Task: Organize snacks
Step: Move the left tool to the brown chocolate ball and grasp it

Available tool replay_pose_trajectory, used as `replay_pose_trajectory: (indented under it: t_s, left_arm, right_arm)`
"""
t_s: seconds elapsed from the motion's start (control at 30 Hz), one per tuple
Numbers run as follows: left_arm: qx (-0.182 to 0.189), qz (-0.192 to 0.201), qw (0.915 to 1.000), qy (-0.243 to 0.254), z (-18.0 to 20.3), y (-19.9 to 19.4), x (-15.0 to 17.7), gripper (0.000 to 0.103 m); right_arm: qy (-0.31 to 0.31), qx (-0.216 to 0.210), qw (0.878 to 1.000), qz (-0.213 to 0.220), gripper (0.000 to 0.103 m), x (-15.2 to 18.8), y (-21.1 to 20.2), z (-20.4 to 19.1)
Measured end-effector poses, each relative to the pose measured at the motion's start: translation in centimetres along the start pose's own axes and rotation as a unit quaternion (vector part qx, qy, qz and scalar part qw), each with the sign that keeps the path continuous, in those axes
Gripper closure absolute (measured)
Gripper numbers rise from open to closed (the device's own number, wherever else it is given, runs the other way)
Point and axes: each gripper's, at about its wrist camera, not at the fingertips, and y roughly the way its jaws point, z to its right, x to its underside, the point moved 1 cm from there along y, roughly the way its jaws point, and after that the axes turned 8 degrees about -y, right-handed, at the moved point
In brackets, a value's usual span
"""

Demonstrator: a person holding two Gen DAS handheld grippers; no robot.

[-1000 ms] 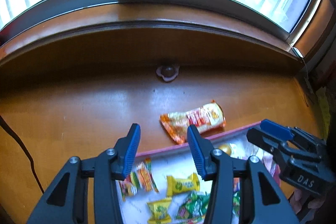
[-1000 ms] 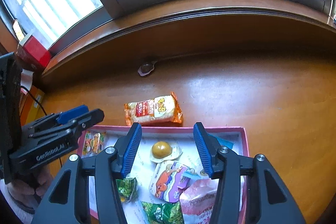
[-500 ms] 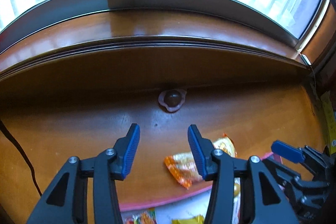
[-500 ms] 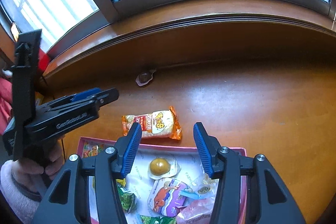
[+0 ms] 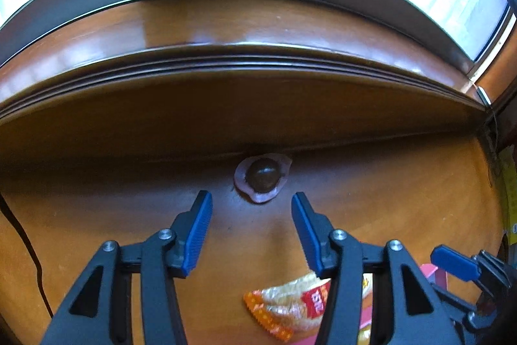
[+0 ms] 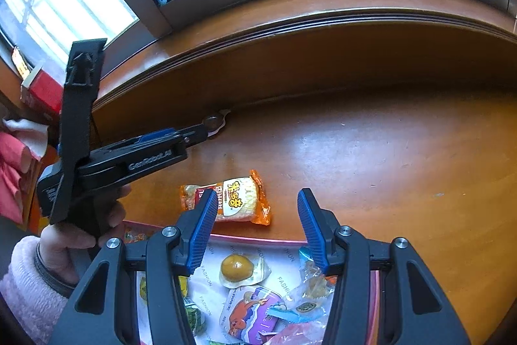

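Note:
A small dark brown snack in a pinkish clear wrapper (image 5: pixel 263 181) lies on the wooden table against the back ledge. My left gripper (image 5: pixel 252 209) is open and empty, its tips just short of that snack; from the right wrist view it (image 6: pixel 202 131) reaches the same snack (image 6: pixel 215 122). An orange snack packet (image 6: pixel 232 199) lies on the table just beyond the pink-rimmed tray (image 6: pixel 258 240); it also shows under the left gripper (image 5: pixel 290 309). My right gripper (image 6: pixel 255 222) is open and empty above the tray's far edge. The tray holds several wrapped snacks, among them a yellow egg-like one (image 6: pixel 237 267).
A raised wooden windowsill (image 5: pixel 258 31) runs behind the table below the window. A black cable (image 5: pixel 22 235) lies at the table's left. A red box (image 6: pixel 42 89) and red and white cloth (image 6: pixel 19 151) stand at the far left. My right gripper shows at lower right (image 5: pixel 458 261).
My left gripper has moved forward from over the tray to the dark snack by the back ledge. My right gripper has stayed open over the tray, shifting slightly forward.

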Motion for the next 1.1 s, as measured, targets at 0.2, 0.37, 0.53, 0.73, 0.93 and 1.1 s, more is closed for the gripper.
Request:
replay_pose_trajectory:
  t_s: [0.2, 0.37, 0.53, 0.73, 0.93, 1.1]
  left_arm:
    - [0.000, -0.009, 0.9999, 0.007, 1.3, 1.6, -0.2, 0.049]
    - [-0.006, -0.008, 0.9999, 0.013, 2.1, 2.4, -0.5, 0.049]
    - [-0.011, -0.008, 0.9998, 0.013, 2.6, 3.3, -0.6, 0.049]
    - [-0.027, 0.002, 0.9995, 0.017, 2.2, 3.4, -0.4, 0.055]
    - [-0.033, 0.009, 0.9992, 0.022, 1.4, 2.1, 1.2, 0.060]
    - [-0.031, 0.005, 0.9995, 0.009, 1.0, 1.3, 1.6, 0.061]
  right_arm:
    - [0.007, -0.004, 1.000, 0.002, 0.050, 0.0, 0.1, 0.6]
    - [0.016, -0.006, 1.000, 0.002, 0.048, 0.5, 0.0, 1.3]
    - [0.023, -0.008, 1.000, 0.002, 0.048, 0.5, 0.0, 2.0]
    - [0.026, -0.009, 1.000, 0.001, 0.048, 0.5, 0.3, 2.1]
    - [0.027, -0.009, 1.000, -0.003, 0.048, 0.5, 0.7, 2.0]
    - [0.026, -0.008, 1.000, -0.003, 0.048, 0.5, 0.8, 1.8]
